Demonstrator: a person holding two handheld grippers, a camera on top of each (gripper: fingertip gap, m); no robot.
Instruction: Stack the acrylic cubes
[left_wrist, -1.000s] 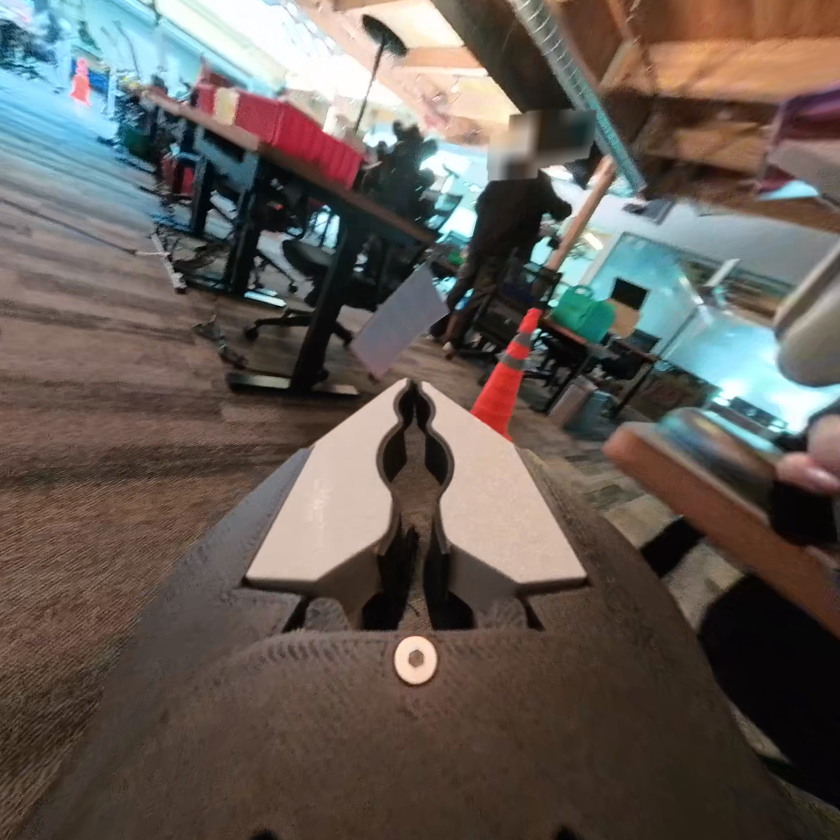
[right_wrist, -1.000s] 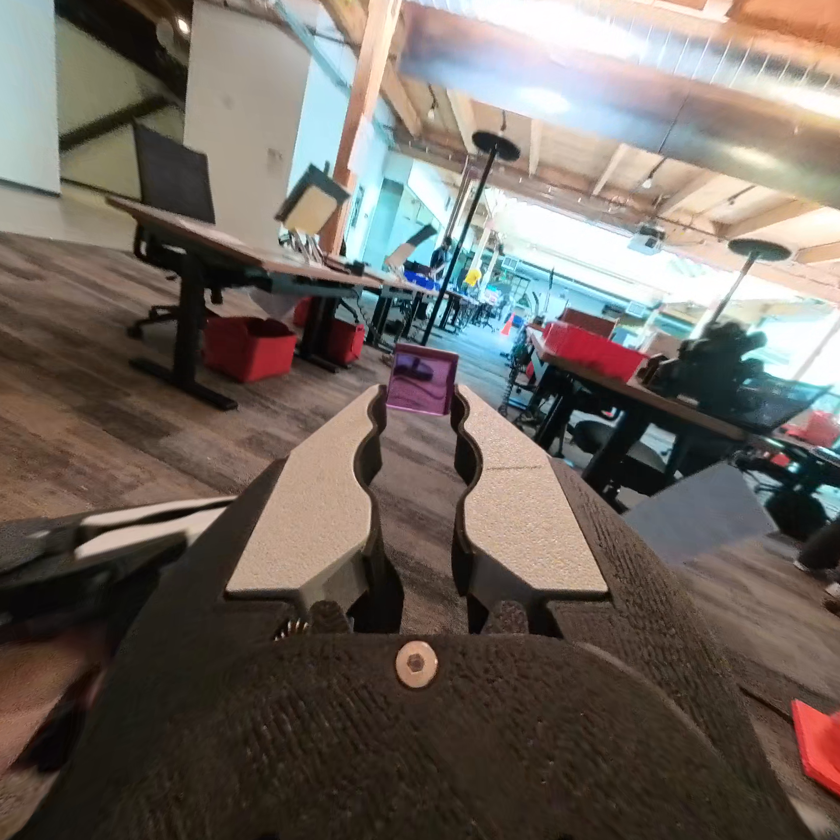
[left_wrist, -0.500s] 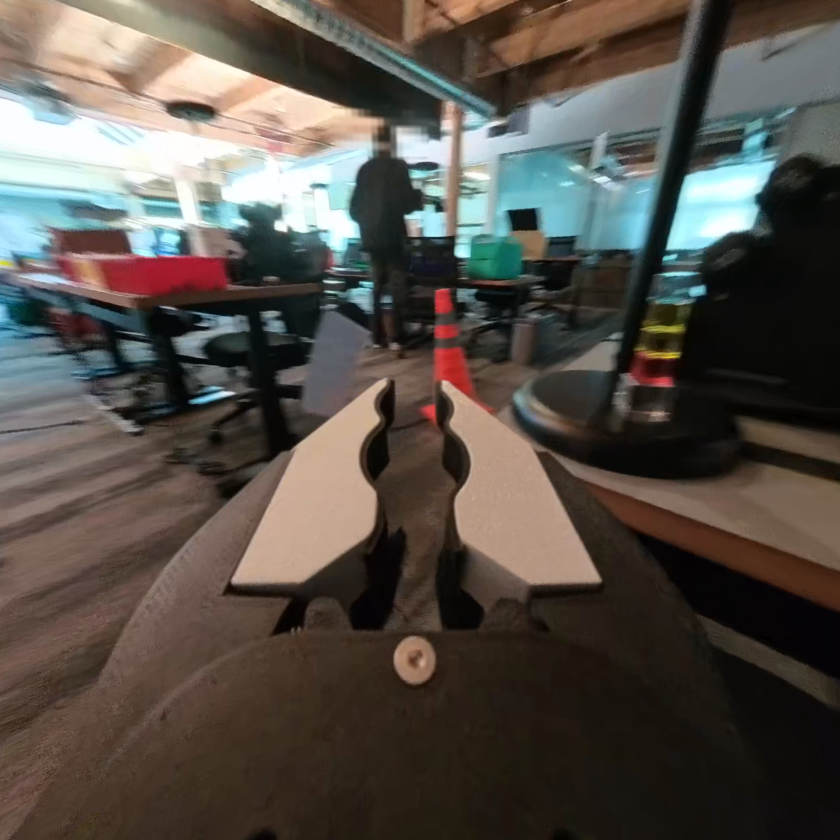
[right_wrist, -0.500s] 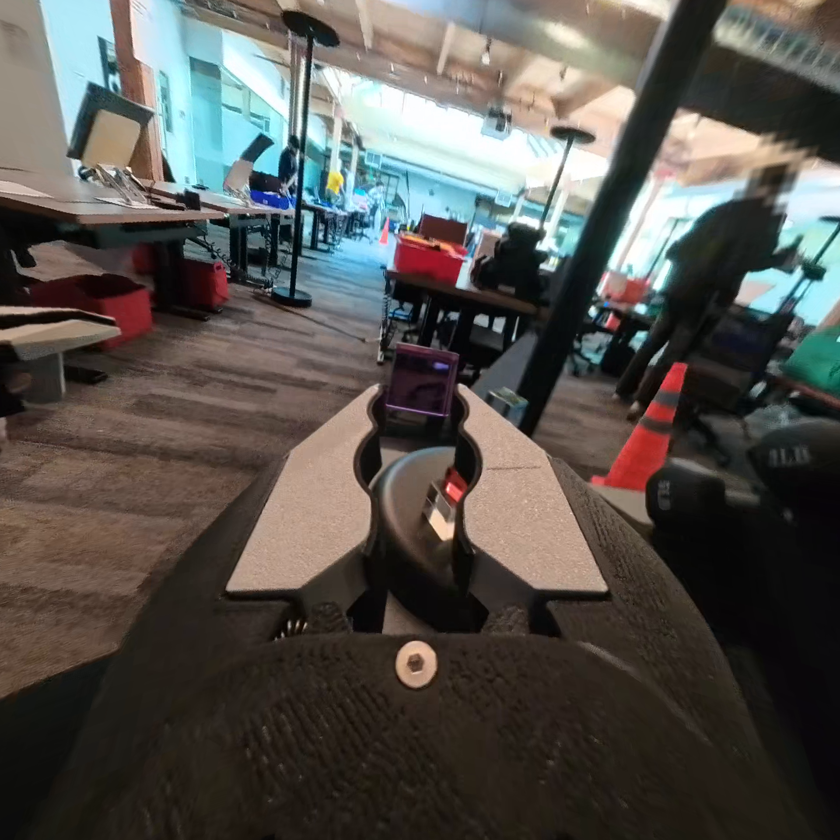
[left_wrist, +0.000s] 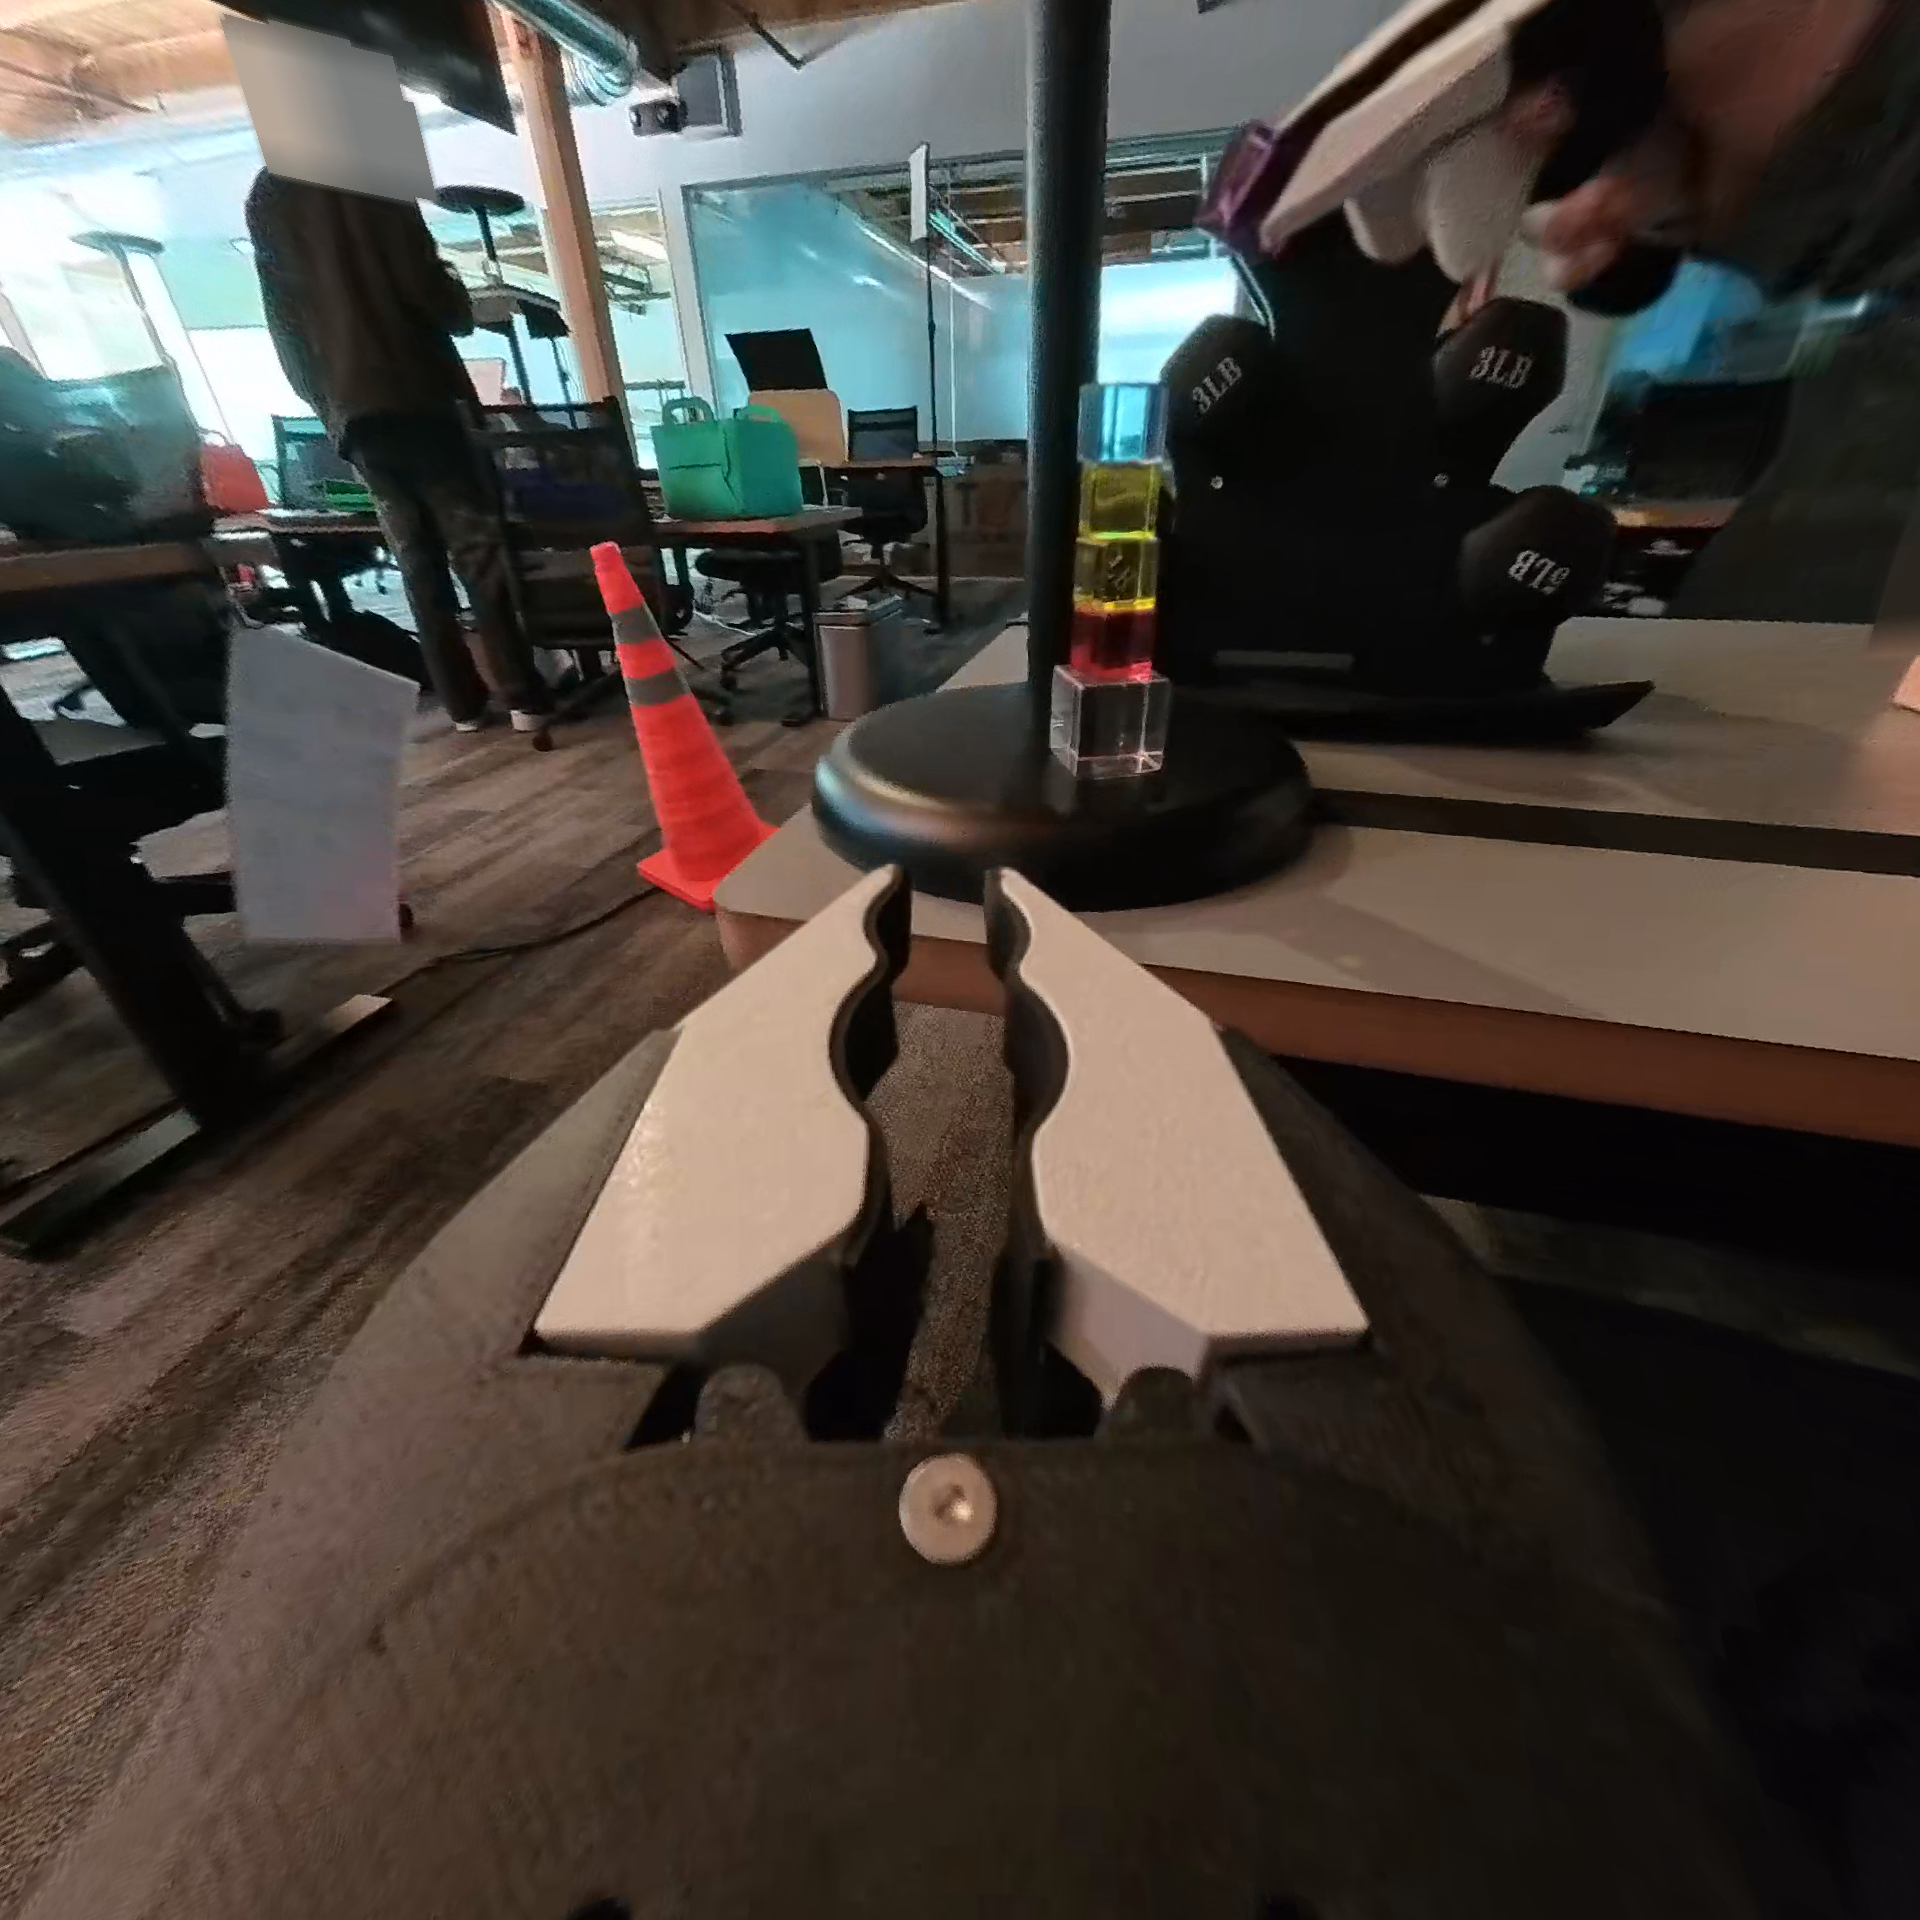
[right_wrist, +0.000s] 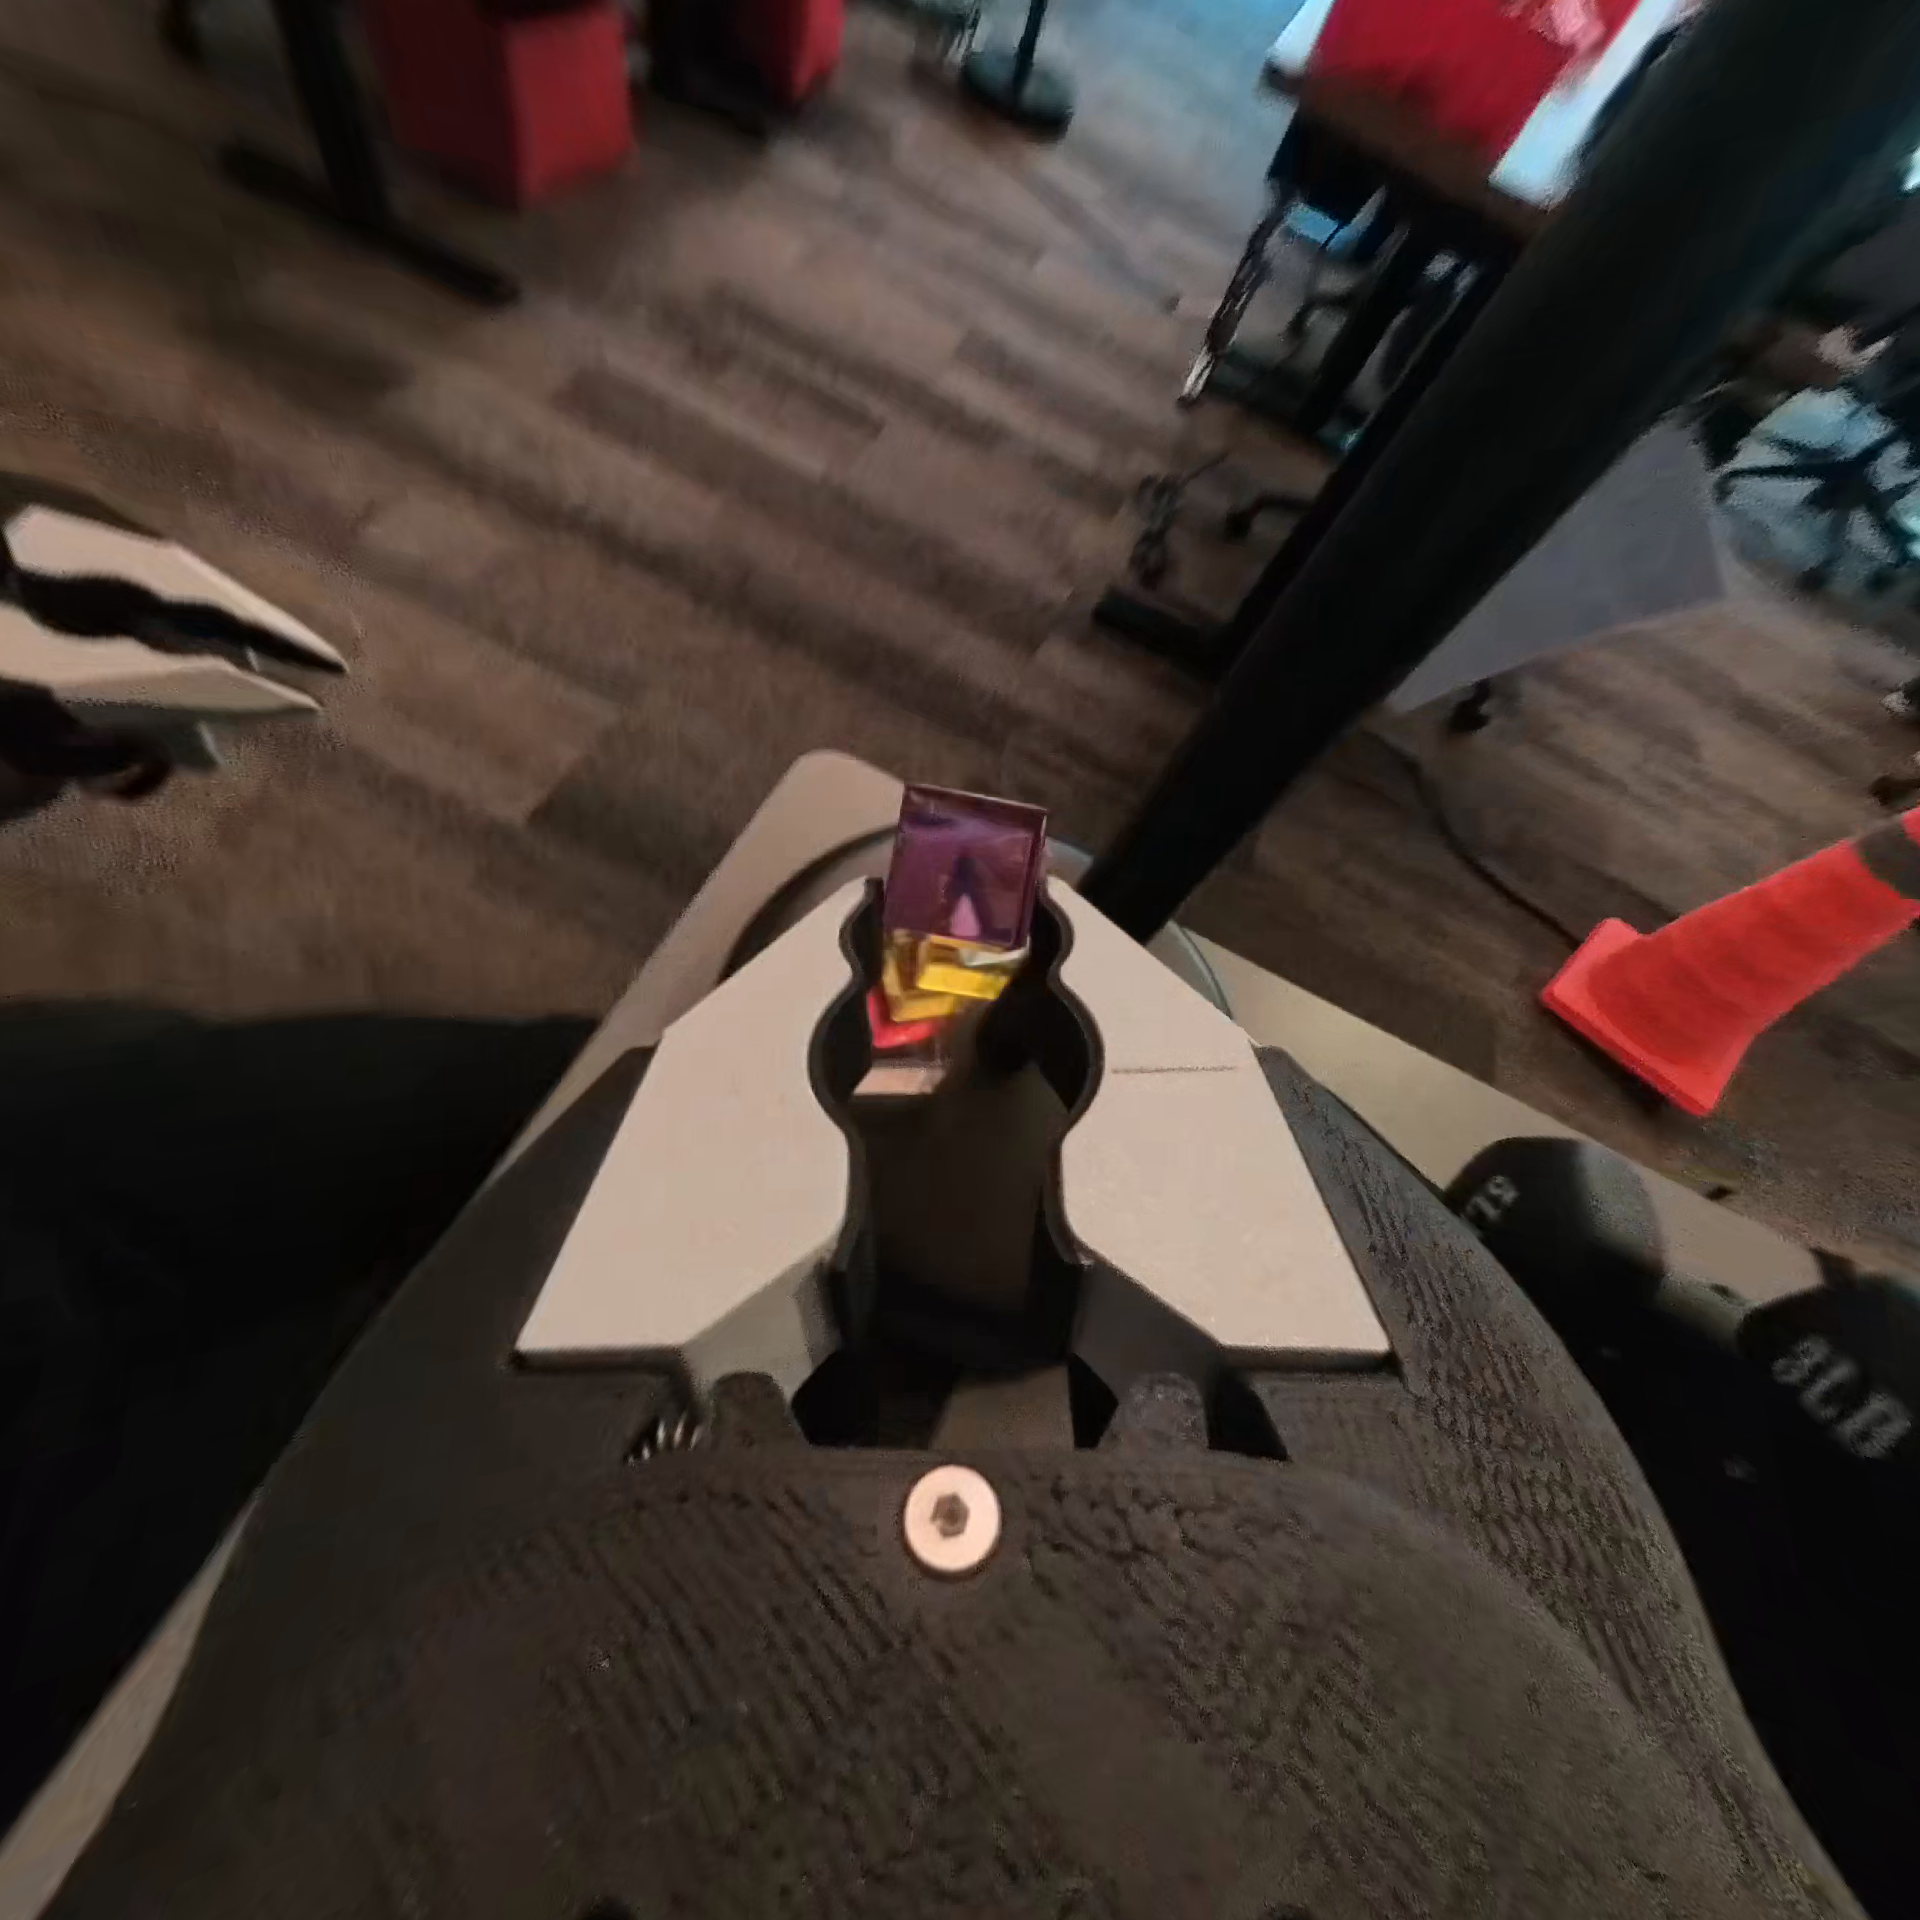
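**Purple translucent cube, held above a stack of cubes**

Purple translucent cube (right_wrist: 966, 868): centre of the right wrist view, clamped between the tips of the right gripper (right_wrist: 961, 914), directly over the stack of translucent cubes (left_wrist: 1114, 582) (blue, two yellow, red, clear) standing on the black round lamp base (left_wrist: 1060, 800) on the grey table (left_wrist: 1558, 935).

Left gripper (left_wrist: 948, 894): lower centre of its view, fingers slightly parted on nothing, short of the table edge.

Black dumbbells (left_wrist: 1496, 364) with white weight markings, right of the stack. Orange traffic cone (left_wrist: 675, 727) on the floor, left.
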